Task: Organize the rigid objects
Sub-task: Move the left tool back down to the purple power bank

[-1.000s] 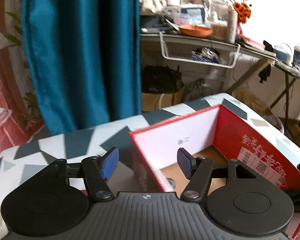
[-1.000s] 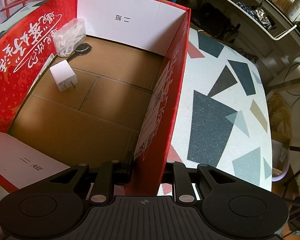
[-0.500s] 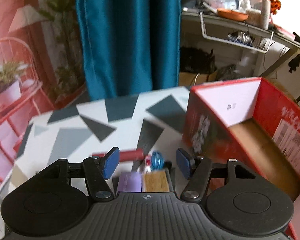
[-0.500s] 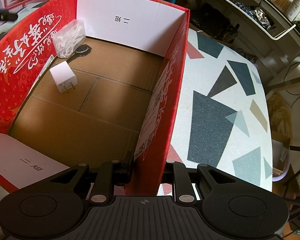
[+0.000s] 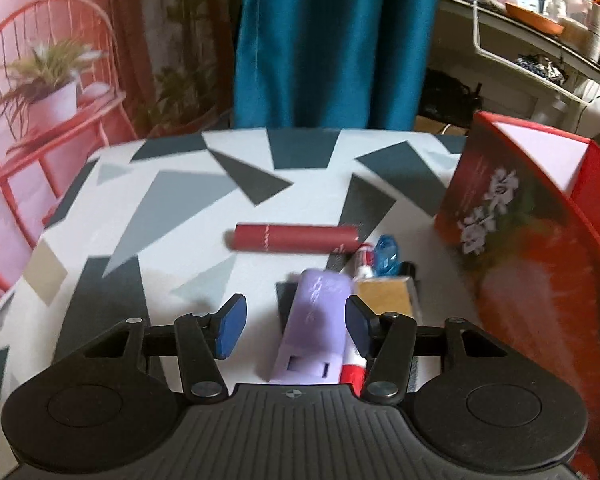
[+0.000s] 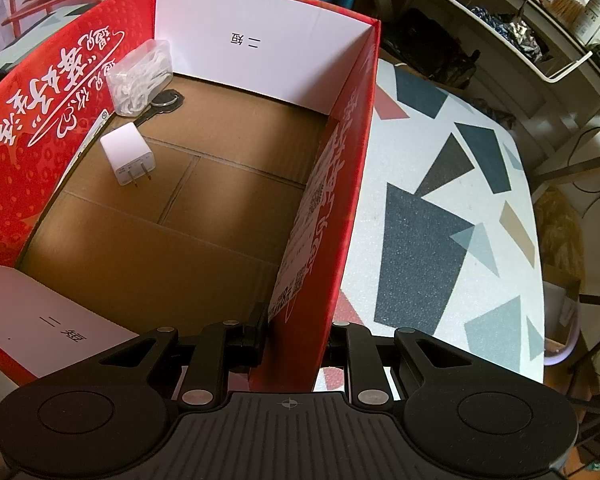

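Against a teal curtain, on the terrazzo-patterned counter (image 5: 172, 216): a lilac plastic case (image 5: 314, 328), a red cylindrical tube (image 5: 296, 237) and smaller items, just beside the red cardboard box (image 6: 342, 184).

Picking step, apparently: left hand-held gripper (image 5: 293, 326) spread wide, straddling the lilac case without touching; right hand-held gripper (image 6: 296, 334) pinching the box wall.

Next, probably: lower, centre, close on the case, then carry over the rim to join the white charger plug (image 6: 127, 153).

place: lived-in home room | cues: teal curtain (image 5: 332, 40), cluttered shelf (image 5: 540, 40) of household goods, terrazzo-print table (image 5: 180, 200), red plant-stand backdrop (image 5: 48, 80)
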The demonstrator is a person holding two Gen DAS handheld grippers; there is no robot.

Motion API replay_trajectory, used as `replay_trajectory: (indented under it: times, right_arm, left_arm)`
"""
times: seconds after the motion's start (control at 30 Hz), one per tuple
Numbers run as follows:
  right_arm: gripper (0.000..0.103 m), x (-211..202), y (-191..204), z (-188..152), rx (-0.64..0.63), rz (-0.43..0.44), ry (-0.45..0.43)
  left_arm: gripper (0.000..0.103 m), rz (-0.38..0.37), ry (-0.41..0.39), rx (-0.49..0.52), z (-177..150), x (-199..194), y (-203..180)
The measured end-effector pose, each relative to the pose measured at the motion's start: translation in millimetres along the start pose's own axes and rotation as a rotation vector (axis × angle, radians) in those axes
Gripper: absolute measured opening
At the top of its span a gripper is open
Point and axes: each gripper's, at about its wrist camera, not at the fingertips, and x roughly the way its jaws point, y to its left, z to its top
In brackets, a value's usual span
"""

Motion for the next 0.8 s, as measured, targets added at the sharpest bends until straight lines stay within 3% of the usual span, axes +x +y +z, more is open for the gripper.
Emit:
replay_trajectory:
  times: [0.13,0.3,0.5,0.73,0.8]
  right_arm:
    - [0.018,0,0,0,-0.001,-0.002,0.0]
    - [0.018,0,0,0,-0.003,-0.003,-0.001]
    - [0.018,-1,0,-1,0.0,-0.003,-0.004]
    - [0.018,-1,0,-1,0.001,-0.003,-0.005]
    - [0.018,-1,0,-1,0.001,-0.002,-0.006]
  left_arm:
    - [0.057,-0.019,0.041,-0.02,-5,10,-1]
    - [0.043,-0.025,0.05,-0.006,-12,14,-5]
    - [0.042,-0.004,0.052,-0.022,-18,8,-3]
    - [0.042,0.12,0.076,-0.072,-31,-11,5]
    - [0.042,0.124,0.086,-0.11,-36,-20,6]
